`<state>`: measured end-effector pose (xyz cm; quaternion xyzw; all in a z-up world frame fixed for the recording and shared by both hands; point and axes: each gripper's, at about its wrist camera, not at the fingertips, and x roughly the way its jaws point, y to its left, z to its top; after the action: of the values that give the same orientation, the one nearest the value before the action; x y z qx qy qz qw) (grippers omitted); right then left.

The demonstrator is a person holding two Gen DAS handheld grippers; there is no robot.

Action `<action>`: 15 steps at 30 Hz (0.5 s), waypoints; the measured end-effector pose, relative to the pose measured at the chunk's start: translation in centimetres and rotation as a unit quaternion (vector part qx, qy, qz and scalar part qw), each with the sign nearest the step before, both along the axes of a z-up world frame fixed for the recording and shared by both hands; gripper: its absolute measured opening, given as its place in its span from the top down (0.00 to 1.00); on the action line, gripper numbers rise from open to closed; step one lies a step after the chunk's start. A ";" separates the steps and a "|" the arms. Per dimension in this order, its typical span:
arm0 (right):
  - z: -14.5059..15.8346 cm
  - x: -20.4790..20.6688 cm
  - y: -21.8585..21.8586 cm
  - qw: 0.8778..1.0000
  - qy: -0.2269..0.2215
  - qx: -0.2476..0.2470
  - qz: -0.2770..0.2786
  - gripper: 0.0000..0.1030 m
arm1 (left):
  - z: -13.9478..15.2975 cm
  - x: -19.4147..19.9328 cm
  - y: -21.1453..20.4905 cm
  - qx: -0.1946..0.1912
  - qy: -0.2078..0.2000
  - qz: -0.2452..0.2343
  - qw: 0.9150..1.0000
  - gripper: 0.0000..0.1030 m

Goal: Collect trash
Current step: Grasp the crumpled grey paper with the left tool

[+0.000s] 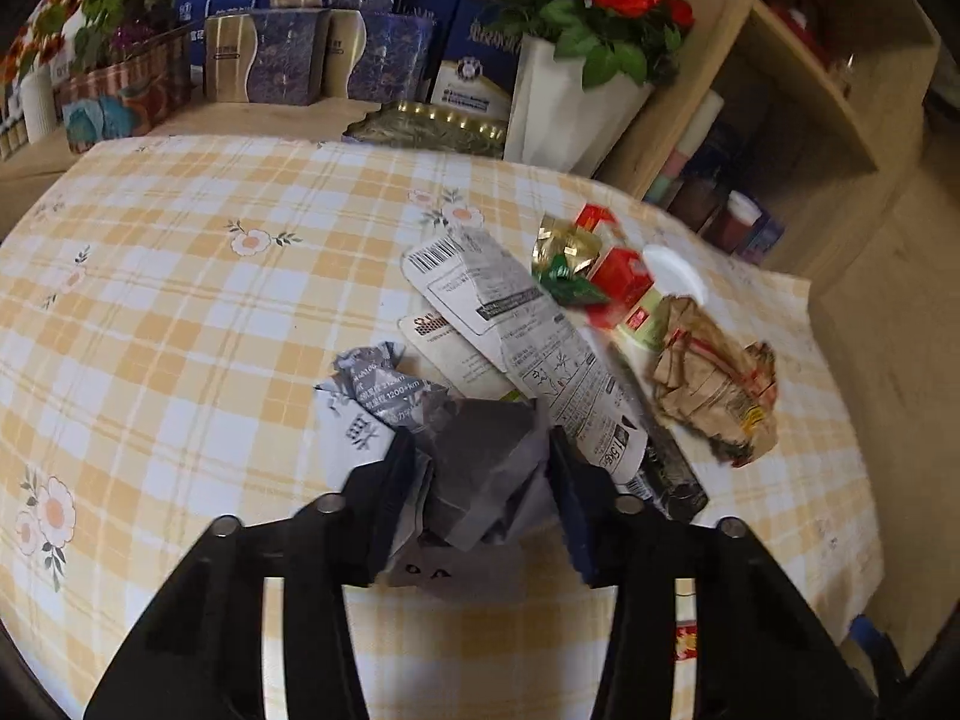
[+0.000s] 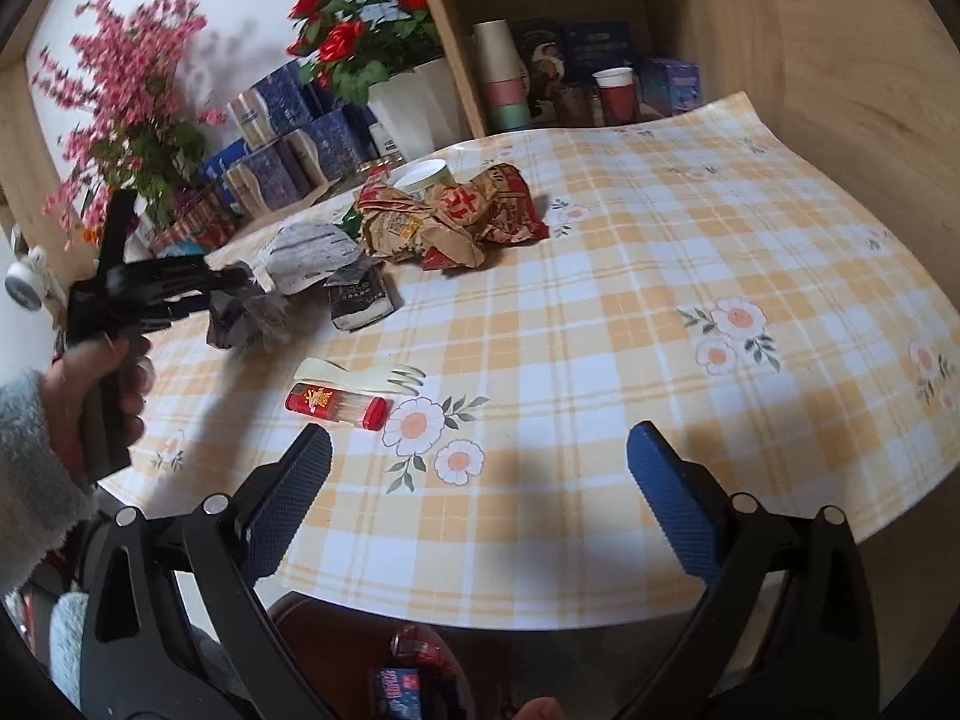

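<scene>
Right wrist view: checked tablecloth (image 2: 600,276) beside wooden shelving (image 2: 810,60).

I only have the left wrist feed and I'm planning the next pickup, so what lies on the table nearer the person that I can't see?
Observer: A cream plastic fork lies on the tablecloth, apart from the trash pile.
Operator: Anything beside it?
Observer: A small red container lies on its side, right next to the fork.
Operator: Is the right gripper free?
Observer: Yes, the right gripper is open with nothing between its fingers, while the left gripper is shut on the crumpled grey paper.
</scene>
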<state>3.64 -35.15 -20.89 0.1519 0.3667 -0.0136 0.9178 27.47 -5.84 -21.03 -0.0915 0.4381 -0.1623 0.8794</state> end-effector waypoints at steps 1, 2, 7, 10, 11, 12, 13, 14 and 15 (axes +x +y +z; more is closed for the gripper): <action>0.0 0.3 0.0 1.000 0.003 -0.002 0.003 0.06 | 0.3 -0.3 0.9 -0.010 -0.004 0.000 1.000 0.63; 0.0 0.7 0.1 1.000 0.007 -0.004 0.006 0.06 | 0.6 -0.7 1.9 -0.026 -0.003 0.001 1.000 0.64; 1.5 3.9 0.1 0.998 -0.002 -0.060 0.032 0.06 | 2.2 -3.4 7.0 -0.082 -0.011 0.027 0.996 0.65; 2.2 6.6 0.1 0.994 -0.002 -0.094 0.048 0.06 | 2.9 -4.9 9.1 -0.088 -0.015 0.040 0.995 0.65; 2.4 7.9 0.3 0.993 -0.002 -0.109 0.053 0.06 | 3.2 -5.6 9.7 -0.088 -0.019 0.045 0.995 0.65; 2.4 9.3 0.5 0.990 -0.001 -0.128 0.060 0.06 | 3.4 -6.1 10.2 -0.088 -0.023 0.048 0.995 0.65; 2.3 10.2 0.8 0.987 0.000 -0.145 0.065 0.06 | 3.6 -6.6 10.6 -0.088 -0.027 0.051 0.994 0.65; 2.0 11.6 1.3 0.983 0.005 -0.167 0.073 0.06 | 3.8 -7.2 11.0 -0.087 -0.030 0.051 0.994 0.65; 1.4 13.4 2.0 0.977 0.017 -0.195 0.086 0.06 | 3.9 -7.8 11.2 -0.085 -0.031 0.050 0.995 0.65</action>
<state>17.03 -33.10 -19.44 -0.0626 0.3839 -0.0082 0.9212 19.65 5.32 -17.15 -0.1826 0.3902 -0.1571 0.8887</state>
